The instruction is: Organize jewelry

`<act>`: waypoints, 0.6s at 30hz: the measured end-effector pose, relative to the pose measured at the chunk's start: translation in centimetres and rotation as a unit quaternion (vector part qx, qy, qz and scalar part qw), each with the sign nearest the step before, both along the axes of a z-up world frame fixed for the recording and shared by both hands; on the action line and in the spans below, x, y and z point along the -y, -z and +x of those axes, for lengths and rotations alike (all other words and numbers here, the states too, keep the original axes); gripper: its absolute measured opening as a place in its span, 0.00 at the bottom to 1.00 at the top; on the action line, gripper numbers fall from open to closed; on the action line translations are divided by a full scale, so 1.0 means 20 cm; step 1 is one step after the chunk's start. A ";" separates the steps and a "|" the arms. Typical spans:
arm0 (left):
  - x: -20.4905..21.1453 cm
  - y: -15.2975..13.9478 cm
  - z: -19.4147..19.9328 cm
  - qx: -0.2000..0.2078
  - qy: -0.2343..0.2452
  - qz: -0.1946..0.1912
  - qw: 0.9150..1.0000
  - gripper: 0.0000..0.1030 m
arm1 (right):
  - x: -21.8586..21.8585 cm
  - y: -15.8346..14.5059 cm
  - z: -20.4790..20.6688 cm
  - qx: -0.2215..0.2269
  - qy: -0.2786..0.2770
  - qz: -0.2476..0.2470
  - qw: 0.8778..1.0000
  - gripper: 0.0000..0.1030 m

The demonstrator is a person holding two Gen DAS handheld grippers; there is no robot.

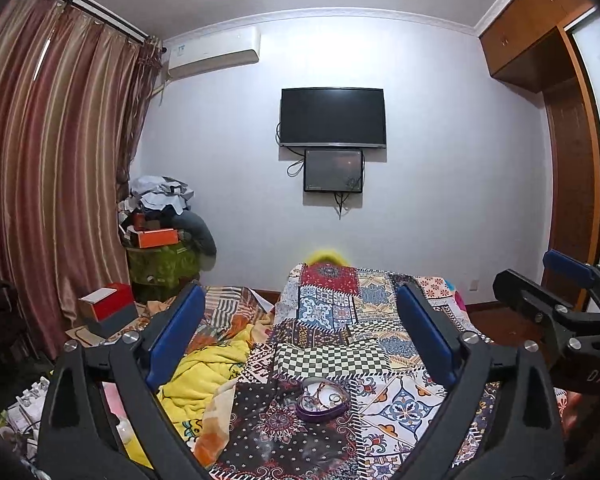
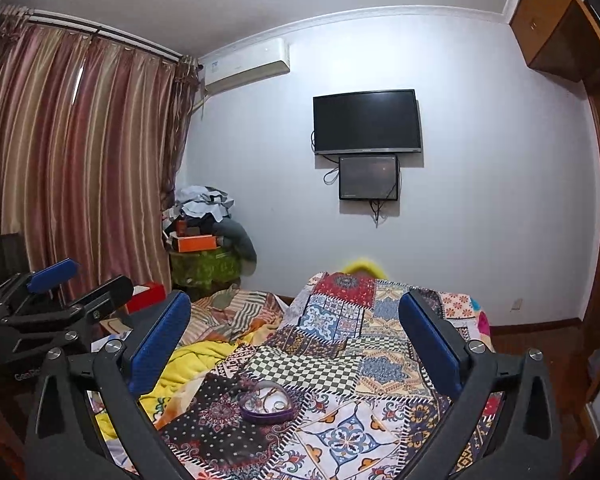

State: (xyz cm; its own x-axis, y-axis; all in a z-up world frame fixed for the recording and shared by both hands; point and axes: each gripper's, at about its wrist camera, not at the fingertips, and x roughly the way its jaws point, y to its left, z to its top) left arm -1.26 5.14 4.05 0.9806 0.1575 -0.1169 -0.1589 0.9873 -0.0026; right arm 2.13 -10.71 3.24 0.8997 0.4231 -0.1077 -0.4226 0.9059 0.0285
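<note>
Both grippers' fingers released | heart-shaped jewelry box point(image 1: 323, 399) on patchwork quilt point(image 1: 380, 344) | yellow blanket point(image 1: 204, 368) beside

Left gripper point(image 1: 300, 332) and right gripper point(image 2: 296, 340) spread wide, empty.

open patchwork quilt point(image 2: 340, 368) around heart-shaped dish point(image 2: 266, 402), rumpled yellow blanket point(image 2: 188, 364) just left

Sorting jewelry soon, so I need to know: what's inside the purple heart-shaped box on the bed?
The heart-shaped box lies open on the quilt. Inside are a few small jewelry pieces, apparently rings and a chain. Individual items are too small to identify; anything beneath them is hidden.
</note>
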 end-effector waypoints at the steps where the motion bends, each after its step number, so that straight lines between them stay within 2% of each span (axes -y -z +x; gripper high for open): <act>1: 0.01 0.00 0.00 -0.001 0.000 -0.001 1.000 0.94 | 0.01 0.00 -0.01 -0.001 0.000 0.000 1.000 1.00; 18: 0.02 0.04 0.02 -0.015 -0.003 -0.007 1.000 0.99 | 0.02 0.03 0.00 -0.018 0.001 0.000 1.000 1.00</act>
